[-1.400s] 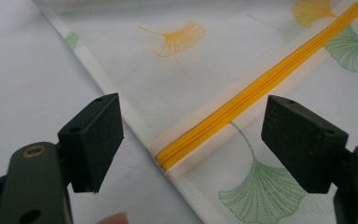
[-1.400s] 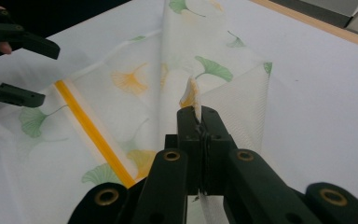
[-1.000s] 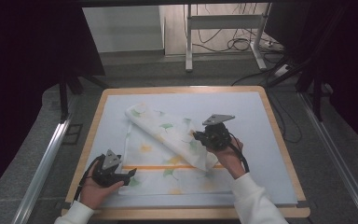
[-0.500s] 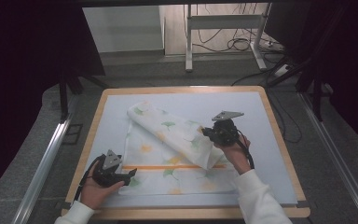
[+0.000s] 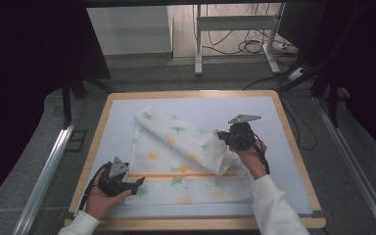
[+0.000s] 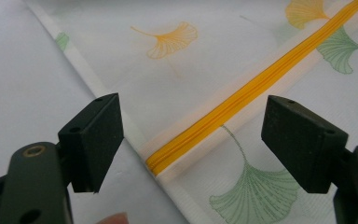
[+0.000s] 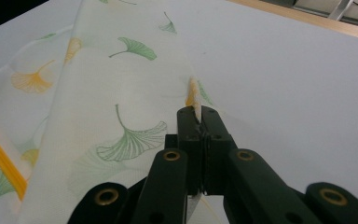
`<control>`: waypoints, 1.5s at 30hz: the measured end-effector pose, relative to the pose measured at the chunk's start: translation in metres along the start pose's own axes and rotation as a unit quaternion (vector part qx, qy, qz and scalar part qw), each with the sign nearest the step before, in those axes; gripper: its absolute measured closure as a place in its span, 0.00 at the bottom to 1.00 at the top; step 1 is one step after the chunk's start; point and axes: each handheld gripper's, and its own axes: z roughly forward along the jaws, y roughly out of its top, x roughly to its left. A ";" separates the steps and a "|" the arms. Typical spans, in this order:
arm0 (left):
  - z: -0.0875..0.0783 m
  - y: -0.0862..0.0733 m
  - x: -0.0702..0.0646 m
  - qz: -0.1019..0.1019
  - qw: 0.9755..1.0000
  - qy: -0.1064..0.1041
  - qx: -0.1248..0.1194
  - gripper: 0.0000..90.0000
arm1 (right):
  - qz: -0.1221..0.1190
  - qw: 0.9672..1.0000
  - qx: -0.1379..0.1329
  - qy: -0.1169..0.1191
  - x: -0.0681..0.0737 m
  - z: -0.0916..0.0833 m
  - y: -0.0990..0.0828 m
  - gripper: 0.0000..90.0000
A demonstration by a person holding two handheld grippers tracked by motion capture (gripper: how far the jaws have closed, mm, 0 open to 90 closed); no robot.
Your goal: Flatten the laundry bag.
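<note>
Matt woven cloth (image 5: pixel 176 147), smooth wooden table rim (image 5: pixel 191 93), matt black jaws

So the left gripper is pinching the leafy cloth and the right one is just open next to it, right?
No, swapped. In the right gripper view the right gripper is shut on a fold of the cloth. The left gripper stands open over the cloth's yellow stripe, as the left gripper view shows.

A white cloth (image 5: pixel 186 166) with leaf prints and an orange stripe lies on the wood-edged counter (image 5: pixel 293 147); the right gripper (image 5: pixel 221 135) lifts one folded-over corner; the left gripper (image 5: pixel 138 184) rests at the cloth's near left edge.
</note>
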 end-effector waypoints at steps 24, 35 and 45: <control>0.002 0.002 0.000 -0.002 1.000 -0.001 0.002 0.23 | 0.018 1.000 0.006 -0.015 -0.050 0.017 0.004 0.98; 0.003 0.002 -0.001 0.000 1.000 -0.003 0.003 0.23 | 0.035 0.999 0.014 -0.030 -0.064 0.027 0.003 0.98; 0.003 0.003 -0.001 -0.001 1.000 -0.002 0.002 0.23 | 0.038 0.998 0.025 -0.054 -0.089 0.036 0.014 0.98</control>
